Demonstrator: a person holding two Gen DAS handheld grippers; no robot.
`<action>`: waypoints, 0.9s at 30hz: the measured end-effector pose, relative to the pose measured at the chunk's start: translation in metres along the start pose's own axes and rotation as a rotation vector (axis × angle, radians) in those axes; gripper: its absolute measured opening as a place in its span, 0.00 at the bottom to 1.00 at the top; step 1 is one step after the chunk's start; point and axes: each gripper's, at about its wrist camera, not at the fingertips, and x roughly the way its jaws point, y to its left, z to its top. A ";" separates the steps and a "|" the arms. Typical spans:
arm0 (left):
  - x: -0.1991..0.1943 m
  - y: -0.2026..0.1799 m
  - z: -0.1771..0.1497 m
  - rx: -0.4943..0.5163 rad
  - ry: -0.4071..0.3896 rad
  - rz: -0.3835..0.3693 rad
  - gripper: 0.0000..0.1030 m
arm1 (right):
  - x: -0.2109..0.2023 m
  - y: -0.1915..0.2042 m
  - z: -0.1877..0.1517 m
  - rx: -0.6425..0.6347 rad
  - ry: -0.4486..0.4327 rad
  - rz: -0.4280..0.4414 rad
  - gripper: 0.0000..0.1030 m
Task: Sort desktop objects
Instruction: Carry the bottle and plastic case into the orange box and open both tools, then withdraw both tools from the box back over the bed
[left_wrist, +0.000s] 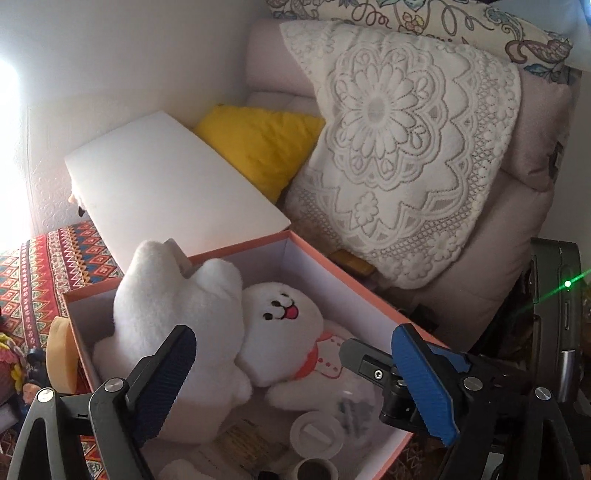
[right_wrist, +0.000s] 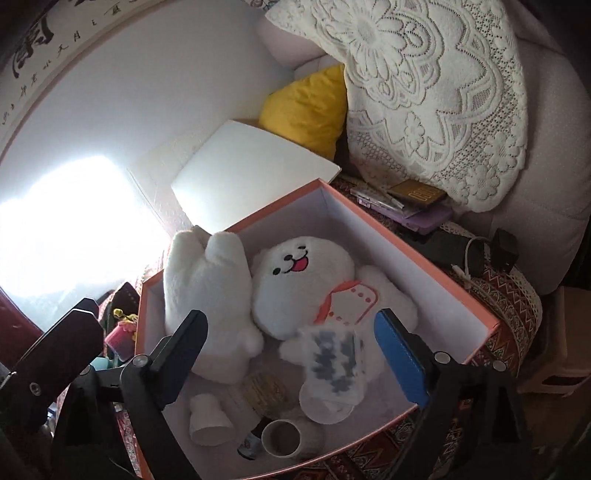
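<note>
A pink-edged open box holds two white plush toys: one face-up with a smiling face and one face-down. A blurred white canister is in mid-air between my right gripper's fingers, over the box; it also shows in the left wrist view. A cup and a small white cup lie in the box's near end. My left gripper is open above the box. My right gripper is open, and its body shows in the left wrist view.
The white box lid leans behind the box. A yellow cushion and a lace-covered sofa stand behind. A purple case, phone and charger lie right of the box on the patterned tablecloth. Small toys sit left.
</note>
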 end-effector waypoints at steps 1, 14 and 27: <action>-0.003 0.004 -0.001 -0.007 -0.001 0.004 0.88 | 0.001 0.001 -0.002 -0.001 0.005 0.004 0.91; -0.127 0.138 -0.032 -0.166 -0.099 0.297 0.91 | -0.042 0.024 -0.026 -0.002 -0.001 0.041 0.91; -0.225 0.249 -0.144 -0.316 -0.068 0.574 0.92 | -0.026 0.158 -0.082 -0.184 0.079 0.197 0.91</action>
